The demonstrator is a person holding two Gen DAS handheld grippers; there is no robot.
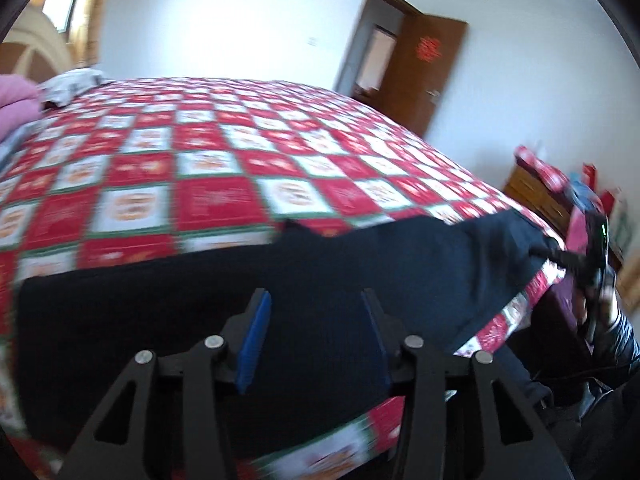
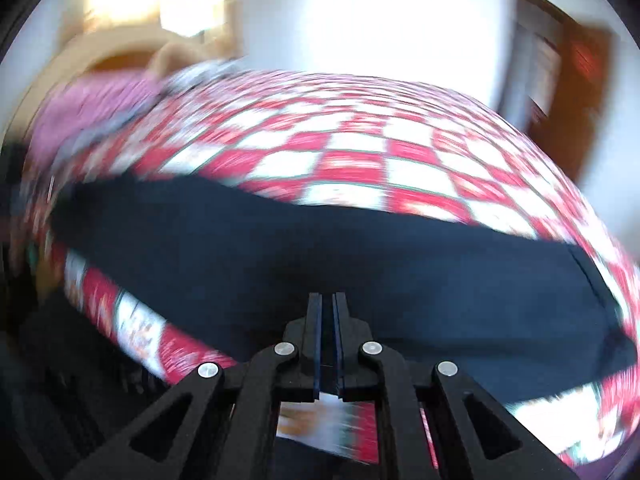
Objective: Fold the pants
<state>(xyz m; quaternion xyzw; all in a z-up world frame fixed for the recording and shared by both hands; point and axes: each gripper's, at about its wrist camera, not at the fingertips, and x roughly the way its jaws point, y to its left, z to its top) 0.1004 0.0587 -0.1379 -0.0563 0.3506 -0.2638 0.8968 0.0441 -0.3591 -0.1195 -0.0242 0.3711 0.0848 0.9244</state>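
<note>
Dark navy pants point(image 1: 280, 292) lie spread across the near edge of a bed with a red, white and green checked cover point(image 1: 224, 152). My left gripper point(image 1: 316, 300) is open, its blue-padded fingers apart just above the cloth, holding nothing. In the left wrist view my right gripper point(image 1: 560, 256) pinches the pants' far right end. In the blurred right wrist view the pants point(image 2: 320, 256) stretch as a dark band from left to right, and my right gripper point(image 2: 327, 300) is shut on their near edge.
A pink quilt point(image 1: 16, 104) and a grey pillow point(image 1: 72, 82) lie at the head of the bed, far left. A brown door point(image 1: 424, 68) stands open at the back right. A wooden dresser point(image 1: 532, 192) with red items stands at the right.
</note>
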